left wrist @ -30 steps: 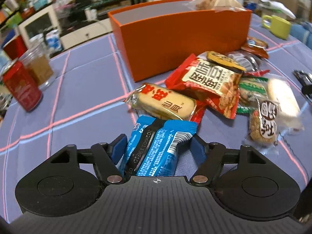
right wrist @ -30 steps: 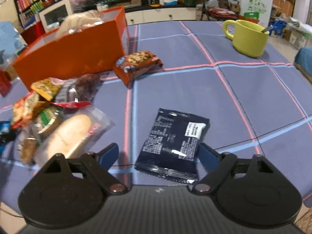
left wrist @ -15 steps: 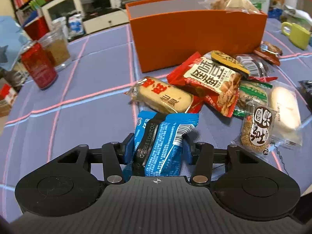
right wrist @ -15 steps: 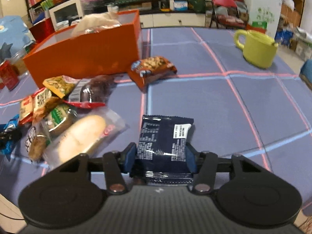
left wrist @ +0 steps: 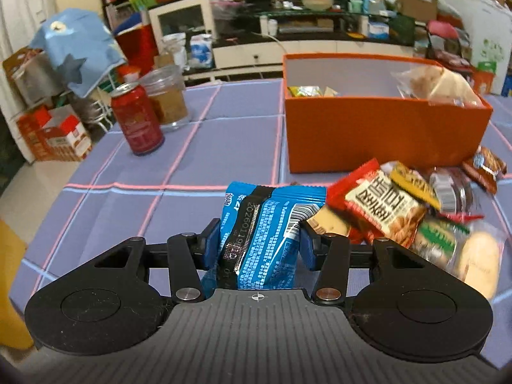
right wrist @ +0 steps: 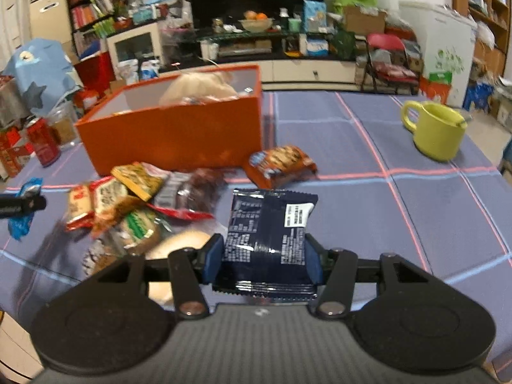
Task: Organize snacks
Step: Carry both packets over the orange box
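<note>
My left gripper (left wrist: pixel 260 244) is shut on a blue snack packet (left wrist: pixel 265 227) and holds it above the purple tablecloth. My right gripper (right wrist: pixel 261 257) is shut on a dark navy snack packet (right wrist: pixel 268 233), also lifted. The orange box (left wrist: pixel 384 128) stands beyond, with a few snacks inside; it also shows in the right wrist view (right wrist: pixel 172 134). A pile of loose snacks (left wrist: pixel 400 211) lies in front of the box. In the right wrist view the pile (right wrist: pixel 134 204) is at the left and an orange cookie packet (right wrist: pixel 281 163) lies by the box corner.
A red can (left wrist: pixel 136 120) and a glass jar (left wrist: pixel 168 97) stand at the table's left. A yellow-green mug (right wrist: pixel 436 134) stands at the far right. The table edge runs close on the left. Cluttered shelves and furniture are behind.
Both grippers closed on their packets and lifted them off the table. The views have risen, and the inside of the orange box now shows.
</note>
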`<act>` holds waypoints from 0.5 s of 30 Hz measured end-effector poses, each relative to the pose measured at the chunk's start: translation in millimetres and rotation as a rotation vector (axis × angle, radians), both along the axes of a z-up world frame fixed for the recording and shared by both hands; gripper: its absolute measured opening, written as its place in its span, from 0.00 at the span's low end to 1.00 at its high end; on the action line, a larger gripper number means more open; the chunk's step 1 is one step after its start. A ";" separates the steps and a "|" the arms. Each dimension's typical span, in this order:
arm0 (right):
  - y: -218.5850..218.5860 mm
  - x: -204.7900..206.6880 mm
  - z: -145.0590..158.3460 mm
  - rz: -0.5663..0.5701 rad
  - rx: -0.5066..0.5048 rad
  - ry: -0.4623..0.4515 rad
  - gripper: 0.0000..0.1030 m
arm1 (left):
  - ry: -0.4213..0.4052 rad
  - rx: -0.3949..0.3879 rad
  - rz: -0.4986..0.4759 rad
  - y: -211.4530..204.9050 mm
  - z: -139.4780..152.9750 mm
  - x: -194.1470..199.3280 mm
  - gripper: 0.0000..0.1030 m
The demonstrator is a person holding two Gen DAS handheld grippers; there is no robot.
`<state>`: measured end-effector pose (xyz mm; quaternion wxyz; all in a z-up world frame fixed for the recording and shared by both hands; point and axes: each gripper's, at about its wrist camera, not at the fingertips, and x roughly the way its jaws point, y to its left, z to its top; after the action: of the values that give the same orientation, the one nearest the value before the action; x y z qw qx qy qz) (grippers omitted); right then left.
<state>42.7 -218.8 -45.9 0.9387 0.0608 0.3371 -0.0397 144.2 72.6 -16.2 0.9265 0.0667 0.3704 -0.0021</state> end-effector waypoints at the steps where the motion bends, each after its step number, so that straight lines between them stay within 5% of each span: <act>1: 4.7 1.0 2.5 0.009 0.004 -0.003 0.54 | -0.002 -0.006 -0.001 -2.7 2.2 0.0 0.18; 15: 52.3 0.2 50.5 0.111 -0.016 -0.130 0.54 | -0.063 -0.077 -0.020 -21.0 25.9 -3.6 0.18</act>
<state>42.9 -166.5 4.6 0.9598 0.0370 0.2778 0.0138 140.6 51.7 9.7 0.9395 0.0345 0.3401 -0.0235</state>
